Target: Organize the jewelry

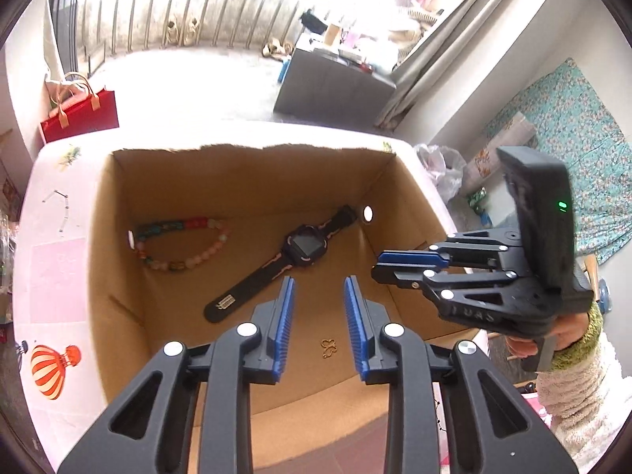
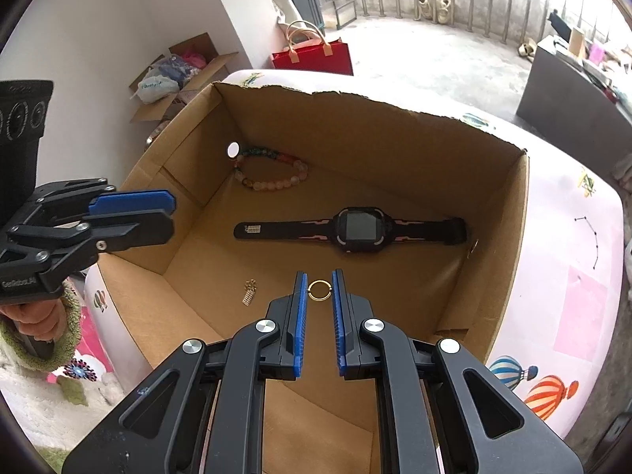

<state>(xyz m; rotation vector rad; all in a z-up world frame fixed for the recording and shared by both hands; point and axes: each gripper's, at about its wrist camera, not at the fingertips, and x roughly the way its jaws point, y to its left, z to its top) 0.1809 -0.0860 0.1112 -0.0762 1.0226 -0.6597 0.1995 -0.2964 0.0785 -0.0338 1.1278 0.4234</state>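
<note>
An open cardboard box (image 1: 245, 181) (image 2: 355, 126) holds a bead bracelet (image 1: 195, 222) (image 2: 272, 186) in a far corner. A black watch (image 1: 306, 247) (image 2: 361, 233) lies flat mid-floor, and a small gold pendant (image 1: 328, 349) (image 2: 249, 292) sits nearer the front. My left gripper (image 1: 320, 282) (image 2: 173, 215) hangs open above the box floor, with nothing between its pads. The pendant lies on the floor below it. My right gripper (image 2: 319, 276) (image 1: 375, 270) is over the box's right side, shut on a small gold ring (image 2: 318, 290) at its fingertips.
The box stands on a table with a pink balloon-print cloth (image 1: 55, 276) (image 2: 572, 296). A red bag (image 1: 79, 112) (image 2: 312, 55) sits on the floor beyond, a grey cabinet (image 1: 331, 87) further back. A fleecy sleeve (image 1: 568, 375) holds the right gripper.
</note>
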